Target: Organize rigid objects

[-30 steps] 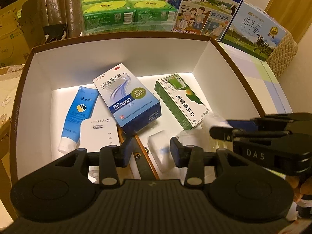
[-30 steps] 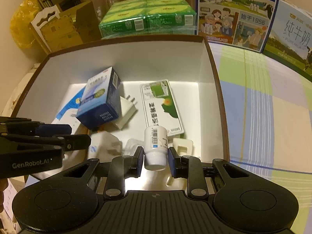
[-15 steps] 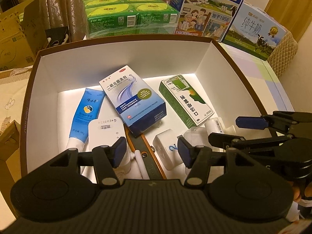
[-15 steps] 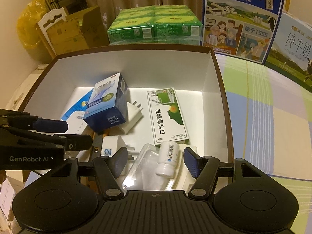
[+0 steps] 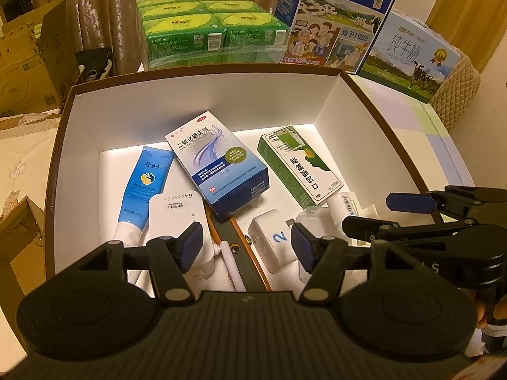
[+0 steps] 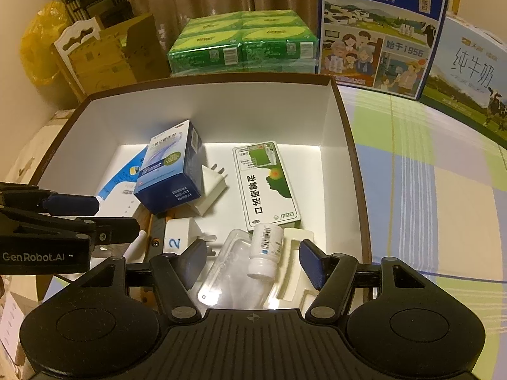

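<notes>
My right gripper [image 6: 250, 261] stands with its jaws spread wide and nothing between the pads, low in the centre of the right wrist view; the small white pill bottle [image 6: 265, 250] lies on its side just ahead of them, resting on a clear plastic blister tray [image 6: 231, 274] at the near end of the big white-lined box [image 6: 345, 145]. My left gripper [image 5: 245, 247] is likewise wide apart and holding nothing, at the bottom centre of the left wrist view, over the near part of the same box. In that view a white charger block marked 2 [image 5: 274, 242] sits between my left pads and just beyond them, with a white WiFi device [image 5: 176, 218] at lower left, partly behind the left pad. A blue tube [image 5: 142, 190] lies at centre left, a blue-and-white medicine carton [image 5: 218, 164] tilts across the middle, propped on things beneath it, and a green-and-white carton [image 5: 299, 166] lies flat at centre right. In the right wrist view a white plug adapter [image 6: 210, 190] peeks out from under the blue carton, touching it. Beyond the box, at the top of both frames, stand a green shrink-wrapped pack [image 6: 244, 44] and two milk cartons [image 6: 383, 28], while a checked cloth [image 6: 427, 196] fills the right side.
</notes>
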The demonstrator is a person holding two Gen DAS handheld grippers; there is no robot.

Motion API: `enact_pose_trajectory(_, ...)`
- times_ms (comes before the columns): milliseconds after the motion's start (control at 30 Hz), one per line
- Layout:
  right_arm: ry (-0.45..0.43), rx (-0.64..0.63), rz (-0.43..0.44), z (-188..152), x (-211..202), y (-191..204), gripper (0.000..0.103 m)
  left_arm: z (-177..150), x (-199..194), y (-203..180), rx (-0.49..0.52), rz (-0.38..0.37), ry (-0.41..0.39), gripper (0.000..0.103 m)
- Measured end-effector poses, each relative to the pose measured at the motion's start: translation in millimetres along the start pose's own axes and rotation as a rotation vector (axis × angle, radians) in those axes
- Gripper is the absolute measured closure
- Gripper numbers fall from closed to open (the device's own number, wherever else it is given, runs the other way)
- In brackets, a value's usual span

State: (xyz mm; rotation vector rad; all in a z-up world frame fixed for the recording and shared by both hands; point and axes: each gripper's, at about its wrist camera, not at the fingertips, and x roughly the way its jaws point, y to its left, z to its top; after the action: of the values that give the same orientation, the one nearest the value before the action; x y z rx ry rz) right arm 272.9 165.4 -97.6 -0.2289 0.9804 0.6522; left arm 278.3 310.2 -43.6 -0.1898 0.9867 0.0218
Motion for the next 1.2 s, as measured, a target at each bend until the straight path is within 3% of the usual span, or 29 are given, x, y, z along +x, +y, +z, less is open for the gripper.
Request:
enact_pose_trajectory(367,-0.068,0.061,0.003,-9,-30,-1,0.035,-10,-29,-7,0.024,0.003,-0.064,0.045)
enact_pose_trajectory(567,-0.125,0.089,0.007,-21,-58,-3,0.035,-26,-57,-20,0.050,0.033,-0.139,0.035)
enact_pose_trajectory(1200,-0.170,0.100,0.001,-98,-135,-37,0.035,-97,-123,-94,0.063,0.088,-0.246,0.032)
